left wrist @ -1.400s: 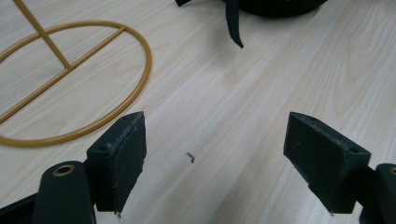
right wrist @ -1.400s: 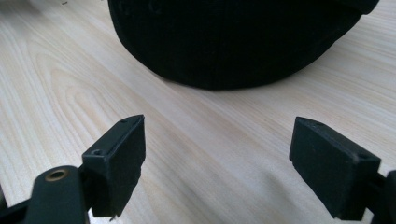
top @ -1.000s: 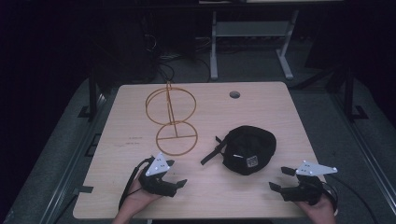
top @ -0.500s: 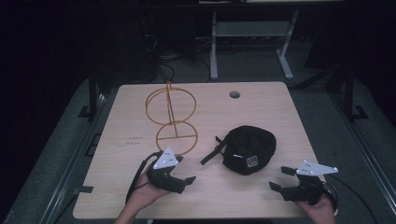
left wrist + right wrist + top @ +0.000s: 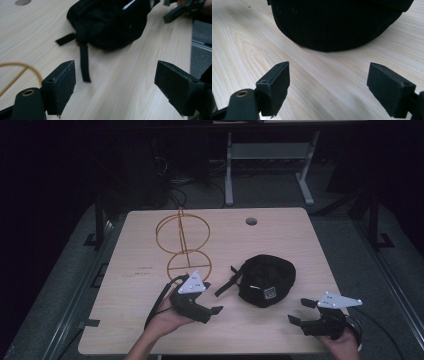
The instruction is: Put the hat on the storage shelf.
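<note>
Pale wood table (image 5: 150, 320) in a dark room; both tongs gape empty near black cap (image 5: 265, 280).

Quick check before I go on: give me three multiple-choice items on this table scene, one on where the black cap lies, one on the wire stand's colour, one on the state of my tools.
1. Where does the black cap lie?
A. Between the two tools, near the table's front
B. On top of the wire stand
C. Over the table's round hole

2. What colour is the wire stand?
A. Blue
B. Orange
C. White

3. How do the left tool and the right tool stand?
A. Both shut on the cap
B. Left shut on a strap, right open
C. Both open, holding nothing

Answers: 1 A, the high view shows the cap on the wood with a tool on each side. 2 B, its rings and post are orange. 3 C, each gripper view shows jaws wide apart over bare table.
</note>
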`<state>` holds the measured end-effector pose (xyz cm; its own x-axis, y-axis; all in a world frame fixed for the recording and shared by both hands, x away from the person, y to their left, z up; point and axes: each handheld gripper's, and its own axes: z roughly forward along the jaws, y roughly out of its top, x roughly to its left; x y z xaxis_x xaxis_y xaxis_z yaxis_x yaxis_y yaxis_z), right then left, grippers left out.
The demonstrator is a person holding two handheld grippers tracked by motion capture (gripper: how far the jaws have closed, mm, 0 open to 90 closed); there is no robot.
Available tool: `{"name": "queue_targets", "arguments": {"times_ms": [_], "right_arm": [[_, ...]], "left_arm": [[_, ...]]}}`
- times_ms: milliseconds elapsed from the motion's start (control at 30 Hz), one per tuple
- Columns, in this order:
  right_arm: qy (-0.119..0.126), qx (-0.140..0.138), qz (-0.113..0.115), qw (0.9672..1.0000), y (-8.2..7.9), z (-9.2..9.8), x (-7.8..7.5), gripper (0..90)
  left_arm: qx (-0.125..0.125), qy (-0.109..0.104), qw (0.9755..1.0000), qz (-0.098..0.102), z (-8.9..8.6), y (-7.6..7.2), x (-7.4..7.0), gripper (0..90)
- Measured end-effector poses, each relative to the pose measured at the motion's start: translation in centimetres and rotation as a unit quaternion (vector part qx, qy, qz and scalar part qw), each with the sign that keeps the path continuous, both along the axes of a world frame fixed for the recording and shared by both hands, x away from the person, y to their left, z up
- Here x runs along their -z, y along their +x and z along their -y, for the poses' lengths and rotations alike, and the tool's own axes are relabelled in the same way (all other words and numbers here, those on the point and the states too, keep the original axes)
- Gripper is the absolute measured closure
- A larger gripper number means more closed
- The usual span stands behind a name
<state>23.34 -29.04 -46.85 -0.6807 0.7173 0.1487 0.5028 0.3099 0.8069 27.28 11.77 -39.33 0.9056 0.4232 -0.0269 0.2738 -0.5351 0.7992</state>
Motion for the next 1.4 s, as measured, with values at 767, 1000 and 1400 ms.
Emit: {"name": "queue_targets", "arguments": {"times_ms": [767,1000,1400], "right_arm": [[0.004,-0.004,0.0,1.0,-0.1,0.0,0.0,18.1],[0.004,-0.006,0.0,1.0,-0.1,0.0,0.0,18.0],[0.002,-0.011,0.003,0.9999,-0.1,-0.1,0.1,17.9]], "left_arm": [[0.069,0.024,0.9973,0.0,6.2,2.9,-1.9,21.4],[0.073,0.03,0.9968,-0.01,7.4,3.9,-1.7,25.0],[0.095,0.049,0.9939,-0.028,9.1,5.3,-0.8,32.4]]}}
